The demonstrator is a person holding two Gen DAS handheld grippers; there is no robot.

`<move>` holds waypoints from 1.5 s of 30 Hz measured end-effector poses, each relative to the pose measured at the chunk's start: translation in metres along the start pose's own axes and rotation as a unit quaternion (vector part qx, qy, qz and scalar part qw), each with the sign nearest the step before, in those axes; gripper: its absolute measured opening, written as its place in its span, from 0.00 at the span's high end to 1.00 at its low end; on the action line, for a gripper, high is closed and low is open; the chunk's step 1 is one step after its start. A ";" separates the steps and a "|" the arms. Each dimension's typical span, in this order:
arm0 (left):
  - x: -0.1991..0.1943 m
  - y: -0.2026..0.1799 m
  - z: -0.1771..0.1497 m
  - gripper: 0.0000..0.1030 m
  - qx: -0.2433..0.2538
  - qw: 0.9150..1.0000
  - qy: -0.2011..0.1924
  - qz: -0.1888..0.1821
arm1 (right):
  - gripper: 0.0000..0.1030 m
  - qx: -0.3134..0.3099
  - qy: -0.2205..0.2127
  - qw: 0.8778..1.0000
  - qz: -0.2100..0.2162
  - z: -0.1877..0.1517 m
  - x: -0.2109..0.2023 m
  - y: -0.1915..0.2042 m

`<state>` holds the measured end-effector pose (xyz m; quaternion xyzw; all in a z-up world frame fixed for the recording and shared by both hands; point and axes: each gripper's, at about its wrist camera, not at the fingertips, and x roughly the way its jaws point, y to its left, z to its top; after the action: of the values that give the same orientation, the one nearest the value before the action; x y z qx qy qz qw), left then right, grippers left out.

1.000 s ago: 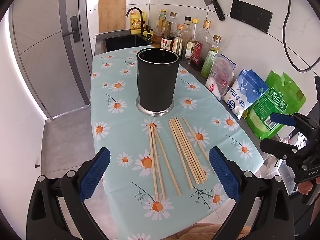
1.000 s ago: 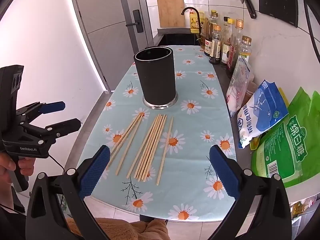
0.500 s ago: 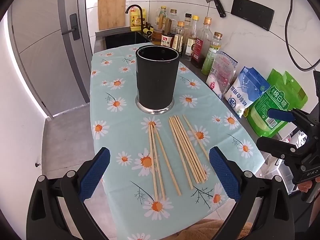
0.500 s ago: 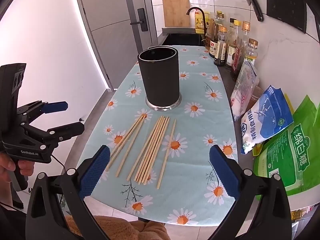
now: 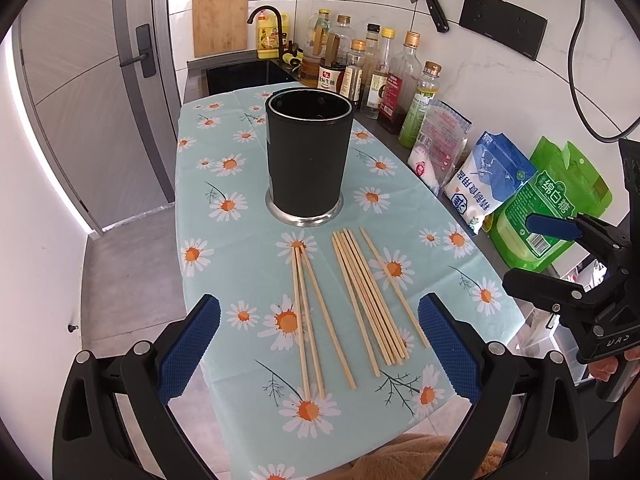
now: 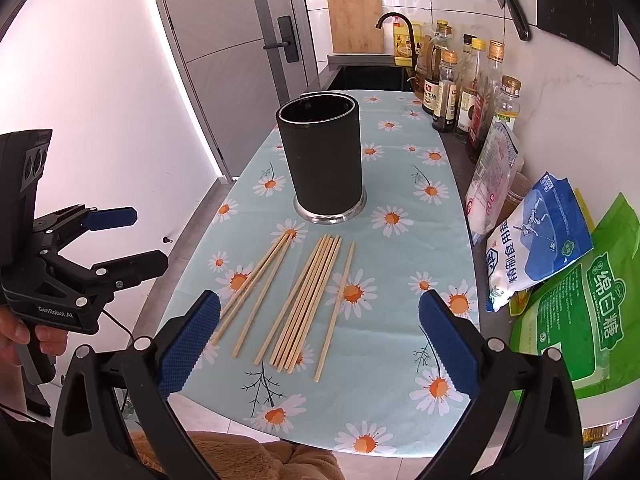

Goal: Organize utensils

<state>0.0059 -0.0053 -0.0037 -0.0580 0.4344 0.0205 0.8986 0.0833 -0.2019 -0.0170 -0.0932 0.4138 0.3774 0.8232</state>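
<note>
Several wooden chopsticks (image 5: 362, 292) lie loose on the daisy tablecloth (image 5: 224, 264), in front of an upright black cylindrical holder (image 5: 308, 160) that looks empty. They also show in the right wrist view (image 6: 304, 300), with the holder (image 6: 324, 164) behind them. My left gripper (image 5: 318, 344) is open and empty, above the table's near edge. My right gripper (image 6: 318, 344) is open and empty, also above the near edge. Each gripper shows in the other's view: the right one (image 5: 540, 252), the left one (image 6: 128, 236).
Bottles of oil and sauce (image 5: 384, 76) line the wall on the right. Bags of salt (image 5: 484, 184) and sugar (image 5: 552, 208) lean there. A sink with a tap (image 5: 268, 20) is at the far end. A door (image 5: 80, 92) is on the left.
Both grippers have moved slightly forward and lower toward the table. The chopsticks and holder have not moved.
</note>
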 end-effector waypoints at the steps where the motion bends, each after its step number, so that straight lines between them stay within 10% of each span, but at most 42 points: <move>1: 0.000 0.000 0.000 0.06 0.000 1.000 0.000 0.000 | 0.04 0.001 0.000 1.000 0.000 0.000 0.000 0.000; 45: 0.002 -0.001 0.010 0.06 0.006 1.000 0.012 -0.011 | 0.04 0.007 -0.003 1.000 -0.009 0.007 -0.002 0.000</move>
<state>0.0151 -0.0052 0.0011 -0.0579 0.4448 0.0070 0.8937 0.0865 -0.1999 -0.0107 -0.0905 0.4132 0.3673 0.8284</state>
